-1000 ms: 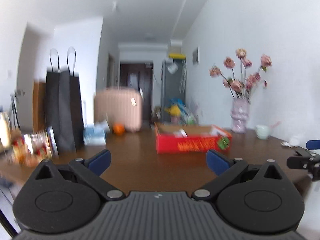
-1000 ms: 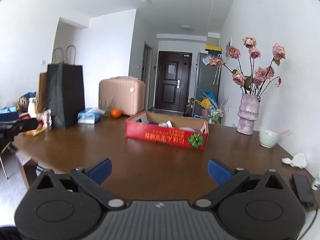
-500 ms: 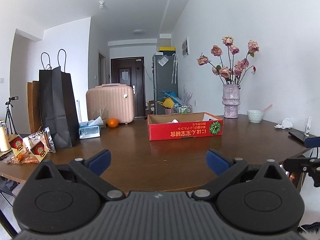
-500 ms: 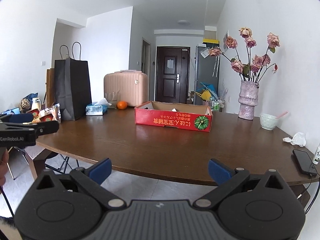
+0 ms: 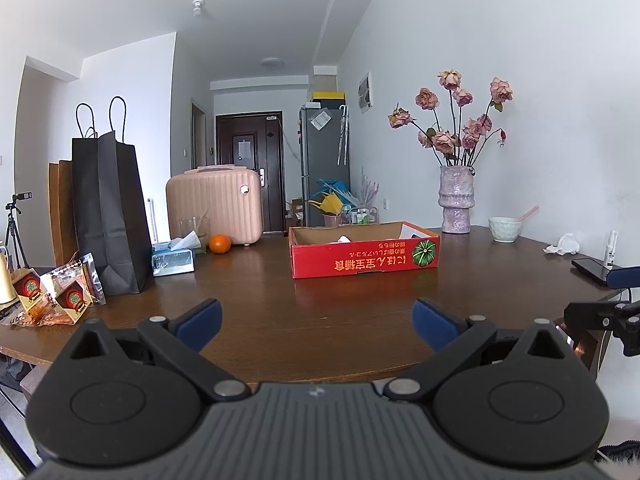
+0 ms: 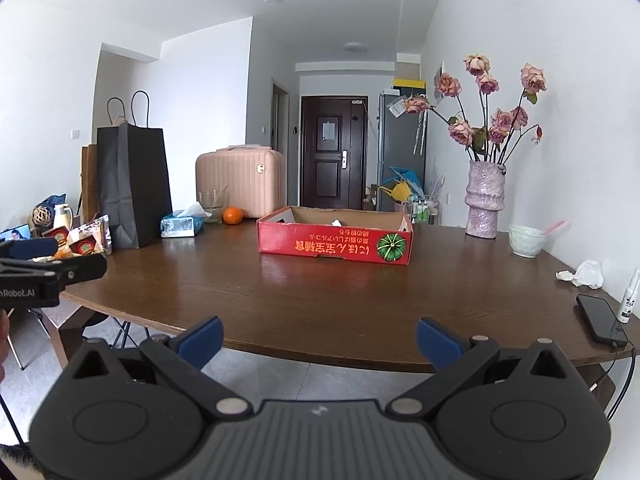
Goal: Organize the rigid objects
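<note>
— So where are my grippers against the red box (image 5: 365, 255)?

— Both sit on the near side of it, well apart from it, out by the tabletop's (image 5: 320, 320) front edge. My left gripper (image 5: 316, 318) is spread wide with nothing between its blue pads; my right gripper (image 6: 320, 338) is released the same way, also holding nothing.

— And the box itself?

— Mid-tabletop, an open cardboard tray with a pumpkin picture on its front wall. Something white lies inside; I cannot tell what.

— What surrounds it?

— Left of the box: an orange (image 5: 220, 243), a tissue pack (image 5: 173, 259), a black paper bag (image 5: 110, 216) and snack packets (image 5: 52, 300). Right of it: a vase of roses (image 5: 456, 200), a pale bowl (image 5: 505, 229), a crumpled tissue (image 6: 584, 274) and a phone (image 6: 600, 318).
</note>
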Demonstrator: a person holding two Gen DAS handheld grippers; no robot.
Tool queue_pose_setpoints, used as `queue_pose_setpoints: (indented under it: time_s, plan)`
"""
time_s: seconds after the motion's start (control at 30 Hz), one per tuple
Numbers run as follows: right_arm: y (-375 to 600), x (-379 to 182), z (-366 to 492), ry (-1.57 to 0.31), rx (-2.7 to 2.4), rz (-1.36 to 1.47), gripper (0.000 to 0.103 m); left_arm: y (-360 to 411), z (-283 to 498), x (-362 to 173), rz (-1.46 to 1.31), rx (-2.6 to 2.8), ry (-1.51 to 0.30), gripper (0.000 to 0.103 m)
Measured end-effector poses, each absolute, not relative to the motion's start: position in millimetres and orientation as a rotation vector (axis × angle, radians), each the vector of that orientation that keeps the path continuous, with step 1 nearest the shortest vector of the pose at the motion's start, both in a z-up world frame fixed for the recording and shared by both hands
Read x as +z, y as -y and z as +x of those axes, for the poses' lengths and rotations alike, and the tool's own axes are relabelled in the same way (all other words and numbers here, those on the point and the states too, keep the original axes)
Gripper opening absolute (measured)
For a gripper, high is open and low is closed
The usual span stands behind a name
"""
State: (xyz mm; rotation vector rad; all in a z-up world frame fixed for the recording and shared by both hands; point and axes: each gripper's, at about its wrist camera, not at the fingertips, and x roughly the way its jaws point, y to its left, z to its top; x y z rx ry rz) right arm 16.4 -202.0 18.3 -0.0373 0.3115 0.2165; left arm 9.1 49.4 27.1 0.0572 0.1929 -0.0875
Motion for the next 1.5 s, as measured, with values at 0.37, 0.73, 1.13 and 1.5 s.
queue_pose_setpoints:
  time_s: [0.37,0.73,1.13,1.5]
  plan:
    - [203.5,16.5,15.6,-0.295,0.219,-0.025,0.103,-50.9,10.3,24.7,0.052,-0.089,-0.206,0.103]
    - [207.1,17.7,15.1,-0.294,0.212,0.004,0.103,-49.9,10.5,24.4,0.057,-0.100,-0.210,0.103]
    - [206.4,15.5,15.4,-0.293,0.213,0.007,0.103,-50.0,10.3,24.3,0.058,-0.106,-0.207,0.103]
    - [204.9,14.2,15.2,-0.293,0.213,0.006,0.103,-50.1,10.4,24.5,0.057,-0.112,-0.210,0.103]
